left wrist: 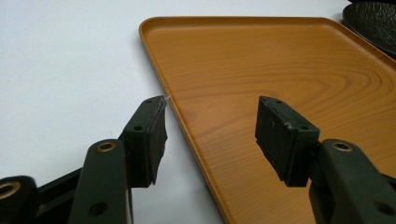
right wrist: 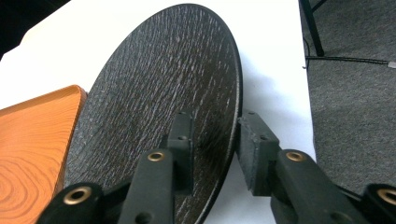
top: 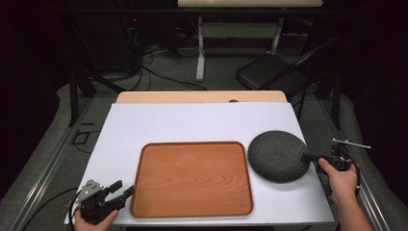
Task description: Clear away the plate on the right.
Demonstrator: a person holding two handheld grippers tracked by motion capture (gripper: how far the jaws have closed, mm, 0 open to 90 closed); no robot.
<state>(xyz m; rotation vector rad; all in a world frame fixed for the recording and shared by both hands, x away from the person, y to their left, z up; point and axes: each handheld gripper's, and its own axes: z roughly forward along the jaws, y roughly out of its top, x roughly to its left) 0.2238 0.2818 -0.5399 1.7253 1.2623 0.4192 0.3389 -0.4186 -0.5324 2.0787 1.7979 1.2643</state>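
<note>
Bench: white top, with a strip of pale wood showing along its far edge.
Tray: rectangular wooden tray with rounded corners and a low raised rim, lying flat on the near middle of the bench, nothing in it.
Plate: round, dark, with a rough wood-grain texture, just right of the tray; in the right gripper view its left edge sits close beside the tray's corner, and I cannot tell whether they touch.
Left tool: held low at the near left corner of the bench, pointing toward the tray's left rim. In the left gripper view the jaws stand wide apart, one over the white bench, the other over the tray's wood, with the rim running between them; nothing is gripped.
Left hand: wrapped around the tool's body at the bottom edge of the high view.
Right tool: at the plate's right edge. In the right gripper view the jaws straddle the plate's rim, one on its upper face and one outside it, closed onto the rim.
Right hand: grips the tool from the near right, forearm coming in from the bottom.
Folding chair: dark, standing on the grey carpet beyond the bench.
</note>
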